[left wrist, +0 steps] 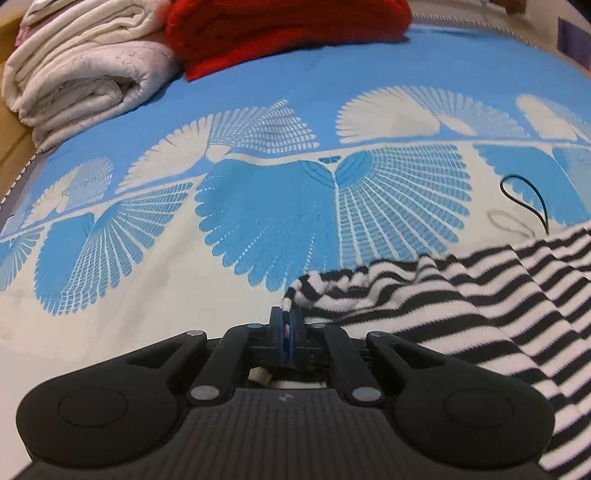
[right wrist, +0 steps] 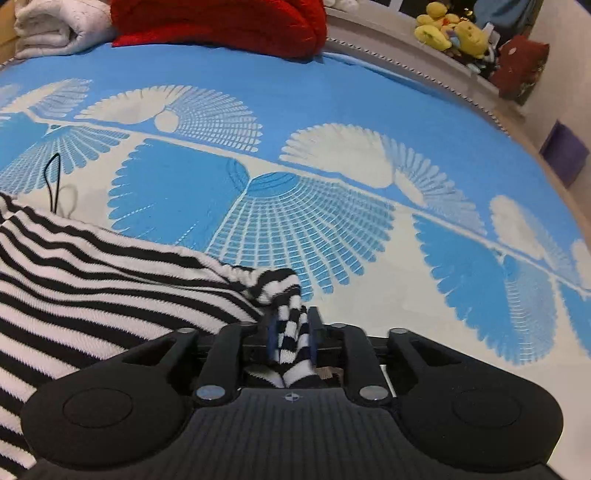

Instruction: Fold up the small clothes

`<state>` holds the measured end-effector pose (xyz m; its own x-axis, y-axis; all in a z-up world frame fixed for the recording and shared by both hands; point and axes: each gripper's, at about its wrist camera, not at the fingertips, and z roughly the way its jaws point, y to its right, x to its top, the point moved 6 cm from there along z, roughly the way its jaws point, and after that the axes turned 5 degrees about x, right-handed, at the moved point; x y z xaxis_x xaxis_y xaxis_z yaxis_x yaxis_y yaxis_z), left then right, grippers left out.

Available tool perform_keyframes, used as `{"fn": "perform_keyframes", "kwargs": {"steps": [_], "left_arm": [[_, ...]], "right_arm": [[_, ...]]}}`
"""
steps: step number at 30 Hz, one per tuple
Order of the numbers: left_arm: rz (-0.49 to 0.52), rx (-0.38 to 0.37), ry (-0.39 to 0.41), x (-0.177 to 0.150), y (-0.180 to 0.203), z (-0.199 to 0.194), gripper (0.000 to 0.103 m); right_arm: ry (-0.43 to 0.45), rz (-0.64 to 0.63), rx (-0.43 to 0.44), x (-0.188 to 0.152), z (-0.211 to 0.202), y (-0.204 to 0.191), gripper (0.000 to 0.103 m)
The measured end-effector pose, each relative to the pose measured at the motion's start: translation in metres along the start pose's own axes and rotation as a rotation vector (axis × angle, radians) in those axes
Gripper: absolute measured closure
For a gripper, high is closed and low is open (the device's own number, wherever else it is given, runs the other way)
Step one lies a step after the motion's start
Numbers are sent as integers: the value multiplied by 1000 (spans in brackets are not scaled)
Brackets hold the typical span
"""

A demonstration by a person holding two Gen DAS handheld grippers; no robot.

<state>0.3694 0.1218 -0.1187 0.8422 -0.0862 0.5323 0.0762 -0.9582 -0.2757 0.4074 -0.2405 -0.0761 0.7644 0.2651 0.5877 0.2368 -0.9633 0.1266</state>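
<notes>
Both grippers clamped on corners of a striped garment over a bed.

Left gripper (left wrist: 286,325) angled steeply down toward the blue-and-cream bedspread (left wrist: 258,206), blue pads nearly together and pinching a thin corner of the black-and-white striped garment (left wrist: 443,295), with the cloth trailing off to the right. Right gripper (right wrist: 291,332) tilted down likewise, pads set wider and squeezing a thicker bunched fold of the same garment, spread away to the left. Folded white blanket (left wrist: 81,74) and red blanket (left wrist: 280,29) at the far edge. Yellow plush toys (right wrist: 450,31) beyond the bed. No readable writing or labels anywhere.
</notes>
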Motion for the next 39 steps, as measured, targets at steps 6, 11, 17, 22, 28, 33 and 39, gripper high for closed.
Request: {"fn": "perform_keyframes", "kwargs": {"steps": [6, 11, 17, 22, 28, 33, 39], "left_arm": [[-83, -73, -172, -21, -47, -39, 45], [-429, -330, -205, -60, -108, -99, 45], [-512, -415, -378, -142, -107, -87, 47], [-430, -454, -427, -159, -91, -82, 49], [-409, -484, -368, -157, -96, -90, 101], [-529, -487, -173, -146, -138, -127, 101], [-326, -347, -433, -182, -107, -98, 98]], "right_arm": [[-4, 160, 50, 5, -72, 38, 66], [0, 298, 169, -26, -147, 67, 57], [-55, 492, 253, -100, -157, 76, 57], [-146, 554, 268, -127, -142, 71, 58], [-193, 524, 262, -139, -132, 64, 93], [-8, 669, 300, -125, -168, 90, 97], [-226, 569, 199, -149, -138, 81, 96]]}}
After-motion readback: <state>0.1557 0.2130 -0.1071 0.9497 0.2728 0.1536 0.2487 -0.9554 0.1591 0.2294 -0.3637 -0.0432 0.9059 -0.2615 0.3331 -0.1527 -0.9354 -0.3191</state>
